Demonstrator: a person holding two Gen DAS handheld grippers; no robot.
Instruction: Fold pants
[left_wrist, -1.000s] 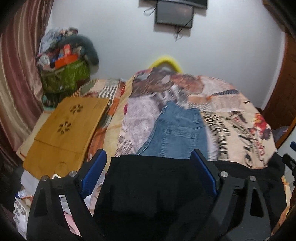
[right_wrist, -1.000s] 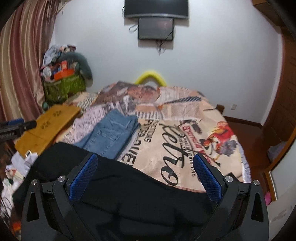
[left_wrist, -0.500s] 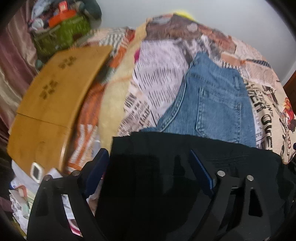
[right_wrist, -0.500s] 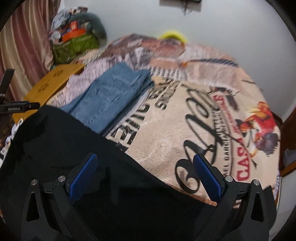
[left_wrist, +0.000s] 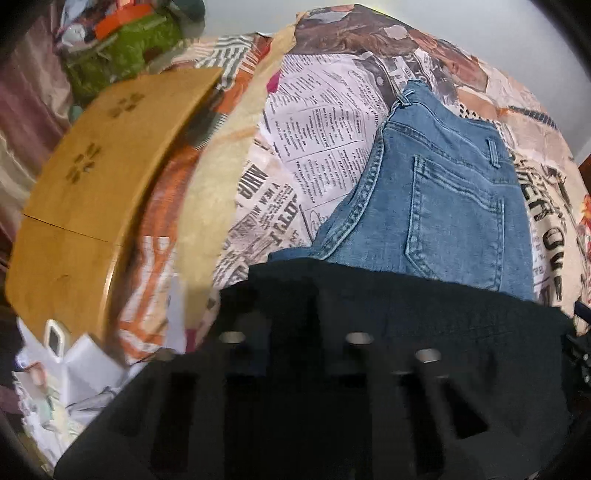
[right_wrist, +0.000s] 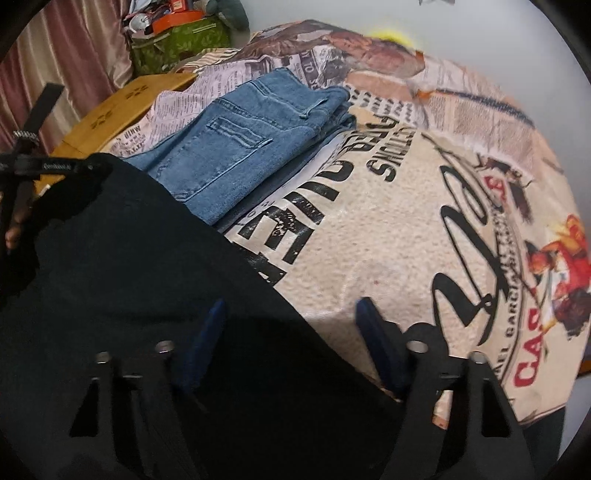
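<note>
Black pants (right_wrist: 155, 295) filling lower left, draped under both tongs. Right tongs (right_wrist: 291, 347) spread, one blue pad over the cloth. Left tongs (left_wrist: 295, 354) blurred black on black, state unclear. Folded jeans (left_wrist: 443, 206) above on the printed bed (right_wrist: 388, 240); wooden board (left_wrist: 107, 177) far left.

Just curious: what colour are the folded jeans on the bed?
Light blue denim jeans, clearest in the left wrist view.
</note>
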